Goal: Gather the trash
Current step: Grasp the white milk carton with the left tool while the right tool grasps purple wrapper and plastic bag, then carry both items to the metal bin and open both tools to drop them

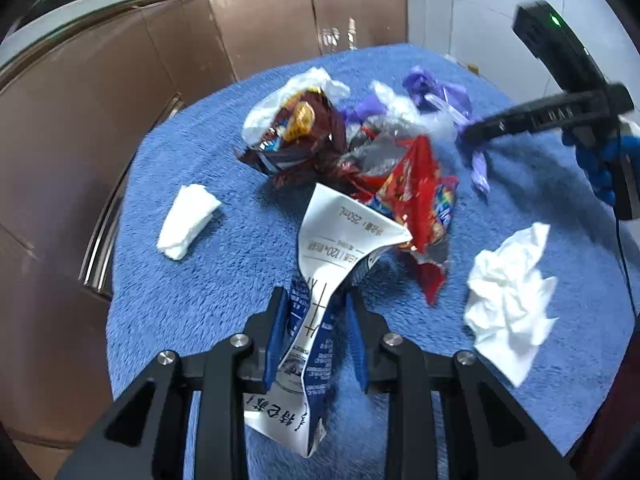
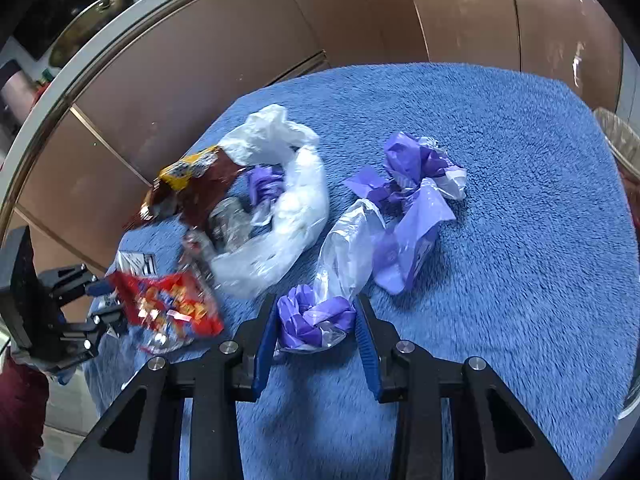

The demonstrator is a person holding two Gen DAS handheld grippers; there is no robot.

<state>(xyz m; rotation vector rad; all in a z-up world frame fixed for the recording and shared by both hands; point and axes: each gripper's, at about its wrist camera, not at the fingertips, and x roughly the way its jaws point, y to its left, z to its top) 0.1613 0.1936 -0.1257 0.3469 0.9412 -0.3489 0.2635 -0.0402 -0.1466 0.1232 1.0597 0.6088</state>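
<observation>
Blue fleece cloth covers the tabletop and carries the trash, which lies bunched toward the middle — probably so that each piece can be reached from either side. Left gripper: fingers pressed in on a flattened white-and-blue carton, pinched at its narrow waist, where the crushed board gives the pads a firm bite; the carton's printed end fans out toward the heap. Right gripper: fingers set either side of a purple-and-clear plastic wad, touching or nearly touching it; whether it bears weight cannot be told. The wad is soft and will likely compress before it holds. Heap, centre of the cloth: brown snack wrapper, red snack bag, white plastic bag, further purple plastic. Loose pieces: folded tissue toward the left edge of the cloth, crumpled tissue toward the right edge — both untouched. No bin is clearly identifiable.
</observation>
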